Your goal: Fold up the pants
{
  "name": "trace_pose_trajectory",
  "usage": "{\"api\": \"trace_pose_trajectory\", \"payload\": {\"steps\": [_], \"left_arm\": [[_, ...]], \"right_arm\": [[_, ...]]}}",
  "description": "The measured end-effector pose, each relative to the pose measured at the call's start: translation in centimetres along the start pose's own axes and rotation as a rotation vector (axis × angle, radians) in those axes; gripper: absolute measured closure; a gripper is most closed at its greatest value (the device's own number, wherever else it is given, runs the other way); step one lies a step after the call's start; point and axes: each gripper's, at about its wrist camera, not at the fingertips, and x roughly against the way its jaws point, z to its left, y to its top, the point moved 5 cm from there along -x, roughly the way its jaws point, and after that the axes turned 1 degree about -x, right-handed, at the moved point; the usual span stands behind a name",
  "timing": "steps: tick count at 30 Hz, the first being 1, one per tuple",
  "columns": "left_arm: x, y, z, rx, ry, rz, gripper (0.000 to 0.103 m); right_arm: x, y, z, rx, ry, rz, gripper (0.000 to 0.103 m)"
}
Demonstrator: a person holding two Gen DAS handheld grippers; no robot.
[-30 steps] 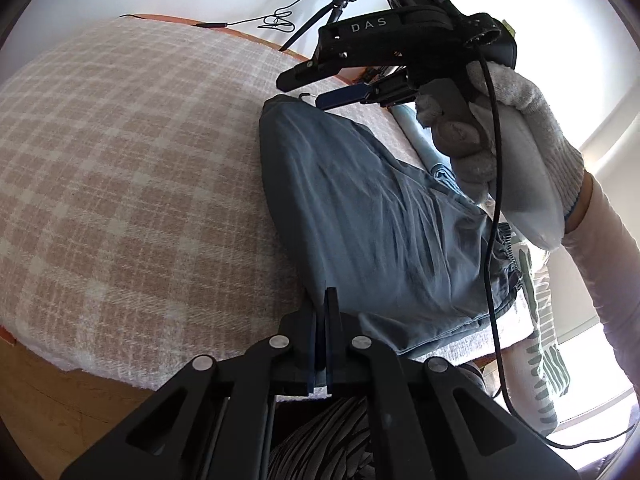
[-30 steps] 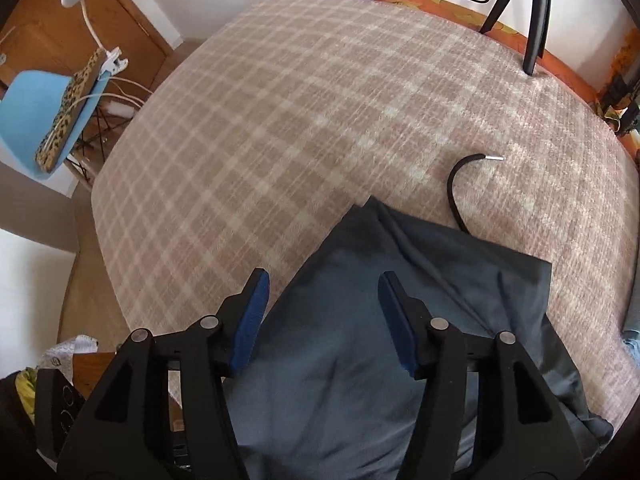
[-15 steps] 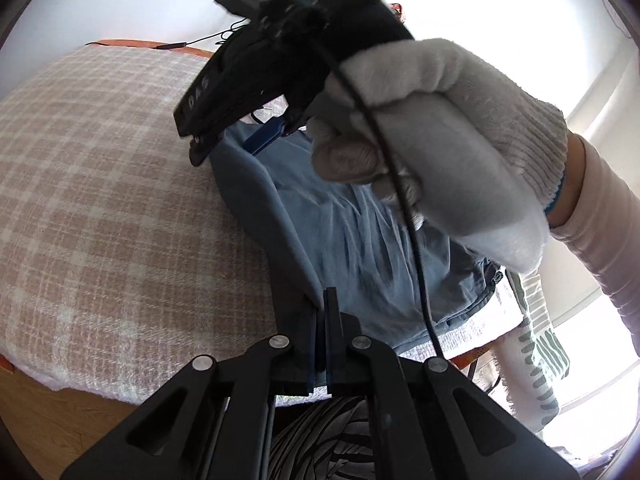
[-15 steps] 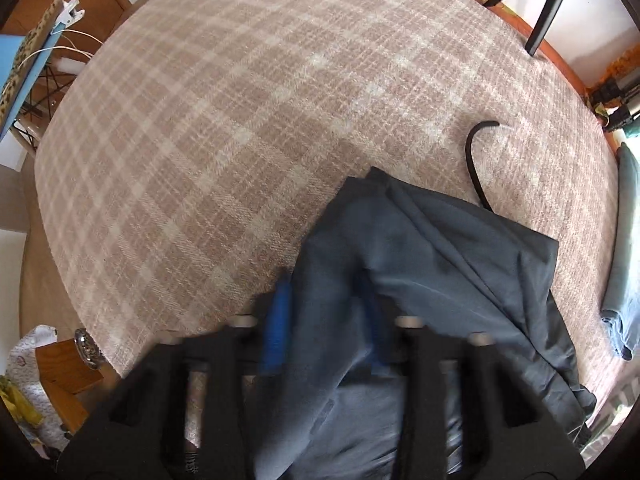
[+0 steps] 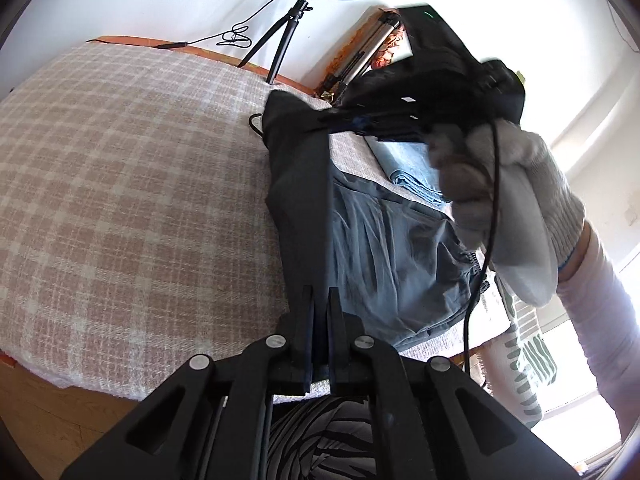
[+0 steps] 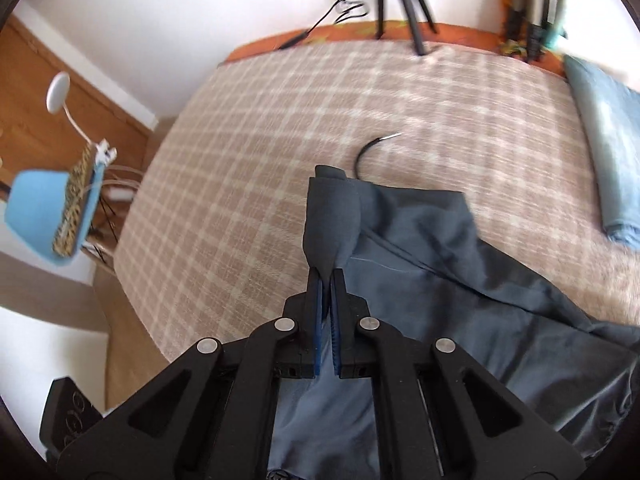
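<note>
Dark slate-blue pants (image 5: pixel 384 236) lie on a checked pink-and-white bedspread (image 5: pixel 132 184). My left gripper (image 5: pixel 320 292) is shut on the pants' near edge, where the cloth rises in a taut fold. In the left wrist view my right gripper (image 5: pixel 360 122), held by a hand in a white glove (image 5: pixel 508 200), pinches the far end of that fold and lifts it. In the right wrist view the right gripper (image 6: pixel 327 274) is shut on a bunched hem of the pants (image 6: pixel 440 272), which stands up from between the fingers.
A folded light-blue garment (image 6: pixel 608 148) lies at the bed's right side. A black cable end (image 6: pixel 374 150) rests on the bedspread (image 6: pixel 248 152) beyond the pants. A ring-light tripod (image 5: pixel 288 28) stands at the headboard. A blue chair (image 6: pixel 52 216) stands off the bed's left.
The right gripper went from open above the pants to shut on a bunch of the hem, then swung and lifted it. The left gripper stayed shut on the near edge and rose slightly.
</note>
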Motion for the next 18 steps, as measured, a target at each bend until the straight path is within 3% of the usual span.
{"api": "trace_pose_trajectory", "payload": {"steps": [9,12,15,17,18], "left_arm": [[0.6,0.9,-1.2,-0.054,-0.013,-0.009,0.100],[0.2,0.8,-3.3,-0.119,-0.048,-0.016,0.100],[-1.1,0.3,-5.2,-0.221,0.001,0.001,0.100],[-1.7,0.1,-5.5,-0.236,0.023,0.010,0.100],[-1.8,0.1,-5.4,-0.238,0.036,0.011,0.100]], "right_arm": [[6.1,-2.3,-7.7,-0.156,0.049,-0.144,0.100],[7.4,-2.9,-10.5,-0.235,0.108,-0.169,0.100],[6.7,-3.6,-11.7,-0.268,0.144,-0.141,0.098],[5.4,-4.1,-11.7,-0.268,0.143,-0.089,0.069],[4.6,-4.3,-11.4,-0.257,0.154,-0.073,0.061]]}}
